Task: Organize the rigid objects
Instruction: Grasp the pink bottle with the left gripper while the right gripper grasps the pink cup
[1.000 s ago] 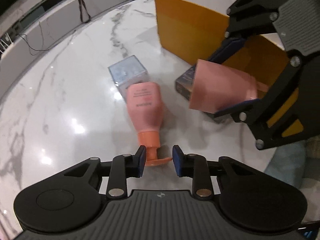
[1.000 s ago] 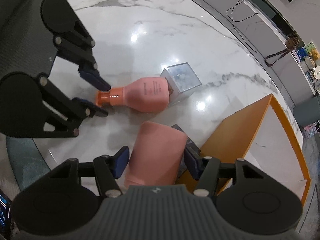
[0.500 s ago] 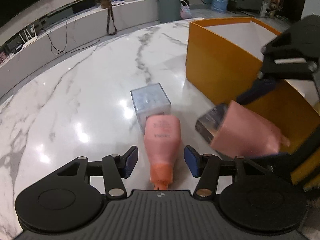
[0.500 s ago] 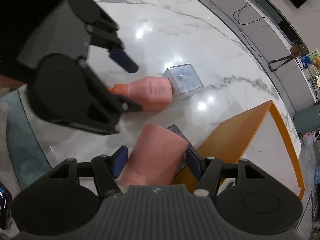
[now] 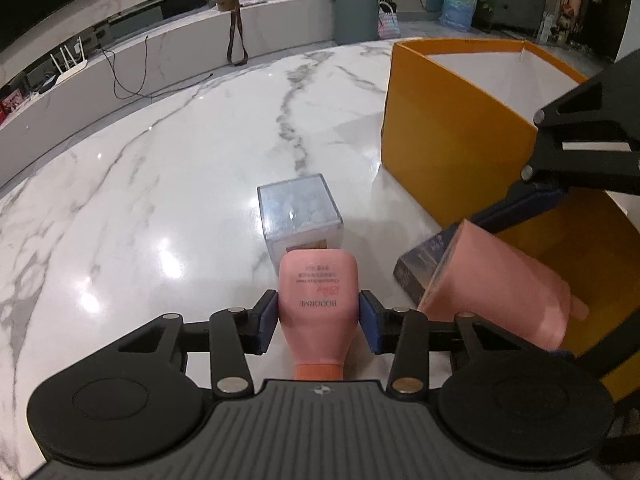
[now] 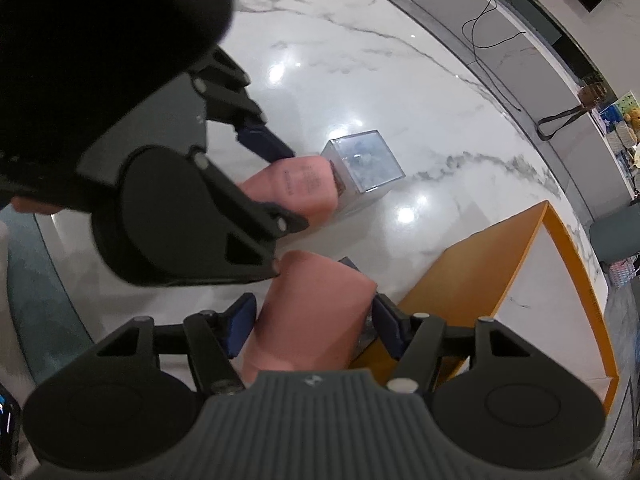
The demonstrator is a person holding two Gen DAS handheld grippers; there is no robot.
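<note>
Left wrist view showed us our left gripper (image 5: 319,322) low over the white marble worktop (image 5: 168,184), its blue fingers (image 5: 267,322) set on either side of the pink bottle (image 5: 318,300). That bottle lay on its side with its orange cap (image 5: 319,371) toward the camera, and the pads sat right against its flanks, though we could not tell whether they were pressing it. We took the orange box (image 5: 452,152) as our landmark. The bottle lay out in front of the box's near corner, well clear of its wall. A clear cube (image 5: 300,216) stood on the worktop touching the bottle's base, on the side of the bottle away from the camera and a little nearer the box's corner.

From the right wrist view, our right gripper (image 6: 314,320) was closed on a pink tube (image 6: 312,312), its fingers (image 6: 240,322) spread fairly wide around the tube's body. The tube was held off the worktop just beside the orange box's outer wall. Under the tube, against the foot of that wall, lay a dark flat carton (image 5: 424,260). The left gripper filled the upper left of this view.
</note>
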